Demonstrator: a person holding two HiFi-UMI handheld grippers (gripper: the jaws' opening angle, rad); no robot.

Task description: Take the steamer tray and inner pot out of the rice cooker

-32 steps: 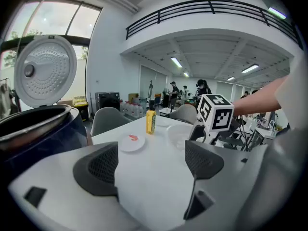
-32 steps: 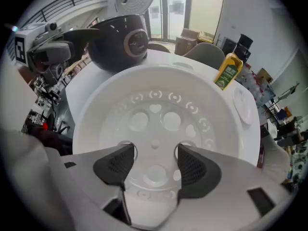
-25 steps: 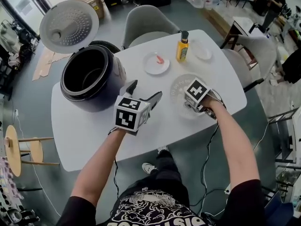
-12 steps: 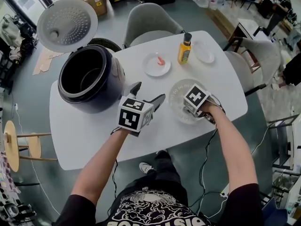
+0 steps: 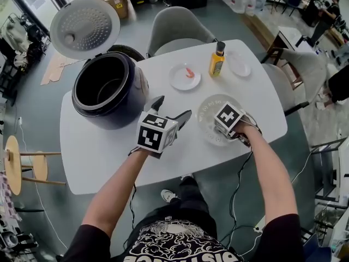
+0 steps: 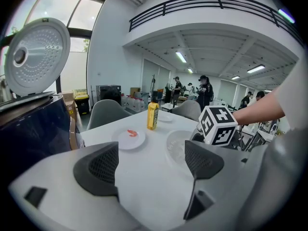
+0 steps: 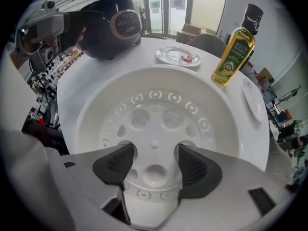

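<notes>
Open workspace hall; mezzanine railing (image 6: 216,0), strip lights (image 6: 181,57)

Rice cooker (image 5: 137,91): one, far left.
Steamer tray (image 5: 208,113): one, near right.
Plates: two, red-scrap plate (image 5: 177,81) and bare plate (image 5: 239,64), both far.
Yellow bottle (image 5: 217,59): one.
Grippers: two, left gripper (image 5: 173,107), right gripper (image 7: 154,163).
Grey chairs: two, far chair (image 5: 180,26), right chair (image 5: 299,64).

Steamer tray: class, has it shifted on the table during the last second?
No. The steamer tray stays put, same gap from the yellow bottle.
</notes>
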